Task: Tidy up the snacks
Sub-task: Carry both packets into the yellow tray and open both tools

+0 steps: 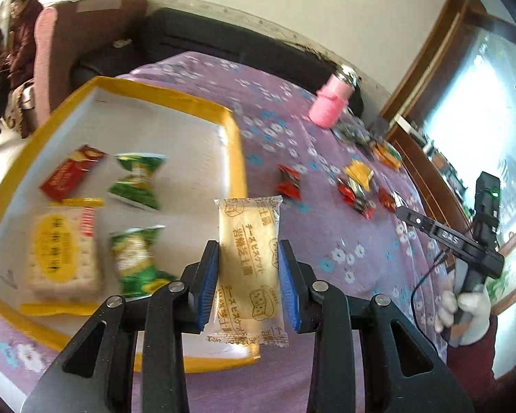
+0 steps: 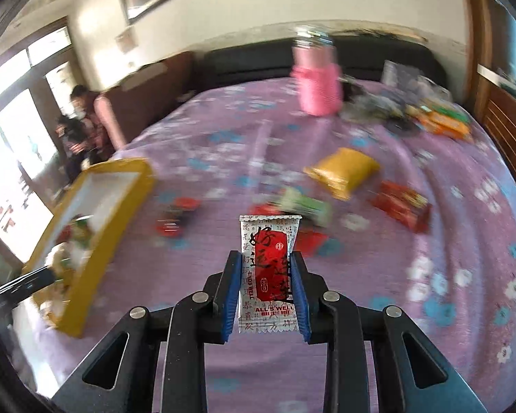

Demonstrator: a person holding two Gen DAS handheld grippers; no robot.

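My left gripper (image 1: 248,246) is shut on a pale cheese biscuit packet (image 1: 247,261), held upright above the near right corner of a yellow-rimmed tray (image 1: 189,101). In the tray lie a red packet (image 1: 70,175), two green packets (image 1: 137,179) and a cracker packet (image 1: 63,251). My right gripper (image 2: 265,256) is shut on a red-and-white packet (image 2: 268,241), lifted over the purple flowered cloth (image 2: 430,327). The tray (image 2: 137,186) is to its left. Loose snacks remain on the cloth: a yellow packet (image 2: 344,168), a red one (image 2: 400,206) and a green one (image 2: 302,206).
A bottle in a pink sleeve (image 2: 318,86) stands at the far side, with a heap of packets (image 2: 437,117) to its right. Small red candies (image 1: 354,192) lie right of the tray. A gloved hand (image 1: 464,309) holds the other gripper. People sit beyond the left edge (image 1: 17,34).
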